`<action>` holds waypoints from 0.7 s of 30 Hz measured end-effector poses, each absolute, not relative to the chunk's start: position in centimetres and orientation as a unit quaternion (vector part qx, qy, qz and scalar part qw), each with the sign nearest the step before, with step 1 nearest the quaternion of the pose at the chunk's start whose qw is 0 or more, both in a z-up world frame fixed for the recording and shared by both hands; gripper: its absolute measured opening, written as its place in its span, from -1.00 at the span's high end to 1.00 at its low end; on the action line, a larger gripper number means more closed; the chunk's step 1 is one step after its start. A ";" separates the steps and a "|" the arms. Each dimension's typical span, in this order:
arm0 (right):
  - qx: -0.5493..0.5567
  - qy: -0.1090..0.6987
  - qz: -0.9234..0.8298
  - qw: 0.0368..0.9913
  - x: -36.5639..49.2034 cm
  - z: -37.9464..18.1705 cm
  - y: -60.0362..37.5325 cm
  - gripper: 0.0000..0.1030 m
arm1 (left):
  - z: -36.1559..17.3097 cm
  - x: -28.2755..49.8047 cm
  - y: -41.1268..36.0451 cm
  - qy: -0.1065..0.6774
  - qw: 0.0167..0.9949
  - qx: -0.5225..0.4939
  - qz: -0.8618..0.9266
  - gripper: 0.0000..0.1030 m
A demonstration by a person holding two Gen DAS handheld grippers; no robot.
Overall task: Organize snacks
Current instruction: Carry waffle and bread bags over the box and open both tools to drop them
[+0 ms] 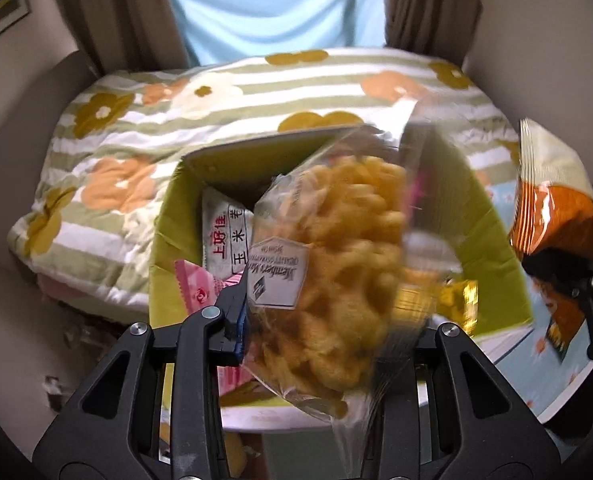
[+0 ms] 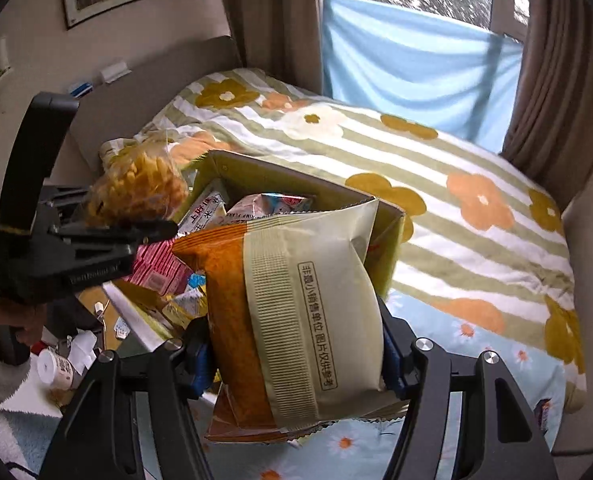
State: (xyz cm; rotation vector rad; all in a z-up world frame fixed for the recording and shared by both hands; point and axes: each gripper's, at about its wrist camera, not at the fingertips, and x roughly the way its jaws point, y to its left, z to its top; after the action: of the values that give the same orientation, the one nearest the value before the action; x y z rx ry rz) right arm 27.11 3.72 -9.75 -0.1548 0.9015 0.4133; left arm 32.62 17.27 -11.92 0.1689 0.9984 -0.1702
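My left gripper (image 1: 320, 316) is shut on a clear bag of yellow corn puffs (image 1: 348, 248) and holds it over an open green cardboard box (image 1: 172, 216) on the bed. The box holds several snack packets, among them a white one with red characters (image 1: 226, 240) and pink ones (image 1: 198, 288). My right gripper (image 2: 296, 364) is shut on an orange-and-cream chip bag (image 2: 296, 304), held just right of the box (image 2: 388, 240). The left gripper (image 2: 96, 236) and its puffs bag (image 2: 140, 188) show at the left of the right wrist view. The chip bag (image 1: 552, 208) shows at the right edge of the left wrist view.
The box sits on a bed with a green-striped flowered quilt (image 2: 436, 184) and a light blue flowered sheet (image 2: 496, 364). A headboard (image 2: 156, 80) is at the left, curtains and a window (image 2: 416, 40) beyond. Small clutter and a white cup (image 2: 56, 368) lie beside the bed at the lower left.
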 end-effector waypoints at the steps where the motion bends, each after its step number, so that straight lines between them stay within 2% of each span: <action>1: -0.070 0.438 0.193 0.875 27.3 -10.0 3.9 -0.18 | -12.3 32.9 17.1 0.482 0.868 0.087 -0.085 0.33; 3: -0.065 0.446 0.186 0.873 27.6 -10.3 4.2 -0.18 | -12.9 33.2 17.1 0.490 0.862 0.085 -0.103 -0.31; 4: -0.064 0.451 0.182 0.872 27.7 -10.5 4.2 -0.18 | -13.1 33.3 17.2 0.490 0.861 0.082 -0.107 -0.97; 6: -0.063 0.457 0.175 0.869 27.9 -10.7 4.1 -0.18 | -12.8 32.8 17.2 0.474 0.870 0.078 -0.110 -0.99; 21: -0.019 0.478 0.189 0.857 29.3 -11.2 3.2 -0.18 | -12.7 31.5 18.1 0.488 0.868 0.028 -0.088 -0.99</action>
State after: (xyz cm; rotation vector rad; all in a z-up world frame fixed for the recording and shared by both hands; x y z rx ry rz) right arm 29.30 3.16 -11.22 -0.0405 1.0052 0.3968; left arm 31.47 18.09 -12.73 0.0592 1.0206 -0.1837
